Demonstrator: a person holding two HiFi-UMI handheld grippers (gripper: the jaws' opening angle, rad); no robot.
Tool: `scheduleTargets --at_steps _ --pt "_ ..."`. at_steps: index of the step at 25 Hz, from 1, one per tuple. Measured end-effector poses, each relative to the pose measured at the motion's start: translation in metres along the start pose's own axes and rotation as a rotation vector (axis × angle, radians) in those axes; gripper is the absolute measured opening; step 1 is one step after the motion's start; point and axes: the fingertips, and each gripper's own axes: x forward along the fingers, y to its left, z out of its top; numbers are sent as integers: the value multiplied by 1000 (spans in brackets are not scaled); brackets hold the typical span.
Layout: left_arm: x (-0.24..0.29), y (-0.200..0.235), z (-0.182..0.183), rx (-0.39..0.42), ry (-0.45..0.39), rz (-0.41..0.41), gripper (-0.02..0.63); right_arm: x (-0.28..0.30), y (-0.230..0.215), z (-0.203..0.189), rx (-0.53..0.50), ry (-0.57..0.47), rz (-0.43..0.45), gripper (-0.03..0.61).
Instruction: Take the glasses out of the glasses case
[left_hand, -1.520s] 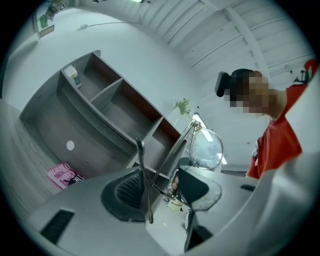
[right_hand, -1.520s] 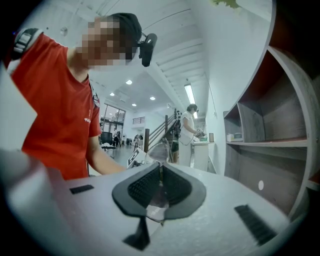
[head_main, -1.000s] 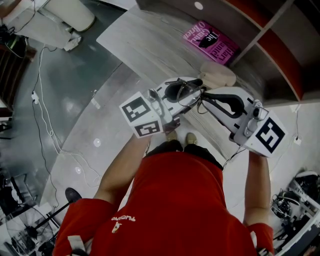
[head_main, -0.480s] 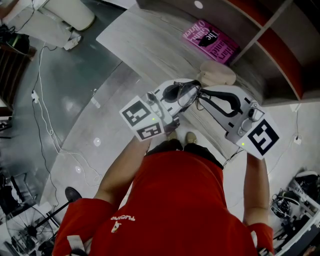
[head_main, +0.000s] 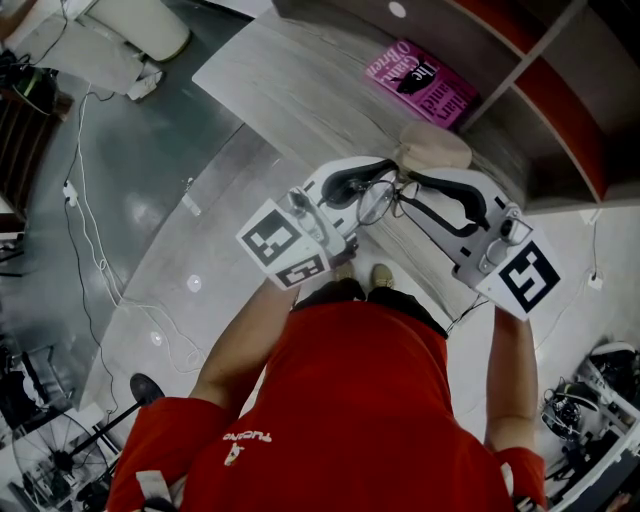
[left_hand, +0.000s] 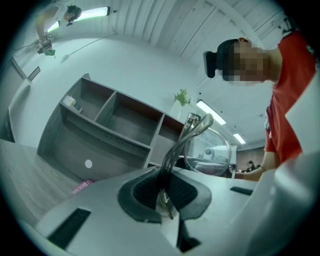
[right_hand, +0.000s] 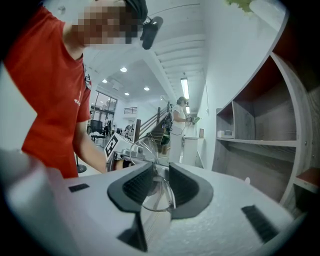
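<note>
The thin metal-framed glasses (head_main: 381, 200) hang in the air between my two grippers, just in front of the beige glasses case (head_main: 434, 148) lying on the table. My left gripper (head_main: 383, 171) is shut on the folded temple arms (left_hand: 172, 152), and one round lens (left_hand: 208, 149) sticks up past its tips. My right gripper (head_main: 405, 187) faces it from the right. Its jaws are opening, and the other lens (right_hand: 156, 196) stands loose in the gap between the black pads (right_hand: 136, 184).
The case rests on a pale wood-grain table (head_main: 290, 85) with a pink book (head_main: 421, 82) further back. A grey and red shelf unit (head_main: 560, 90) stands behind the table. Cables (head_main: 85, 250) trail over the grey floor at left.
Both grippers have stayed almost where they were. The left gripper has rolled slightly, and the glasses now show more plainly between the two tips.
</note>
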Motion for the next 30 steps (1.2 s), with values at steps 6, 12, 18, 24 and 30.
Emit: scheduleTargets --at_steps 6,12,18,24,30 --pt "0 1 7 29 -29 32 20 -4 0 -7 -16 25 -18 110" --pt "0 3 9 61 -30 71 20 -15 -1 8 0 -90 -70 79" --pt "-1 7 12 105 -37 131 20 -23 -5 15 16 -176 -165 19" --pt "0 4 16 133 -41 153 20 -29 -6 9 48 -211 -247 6" --pt "2 -2 23 143 -54 156 20 -38 -7 10 94 -246 -304 5"
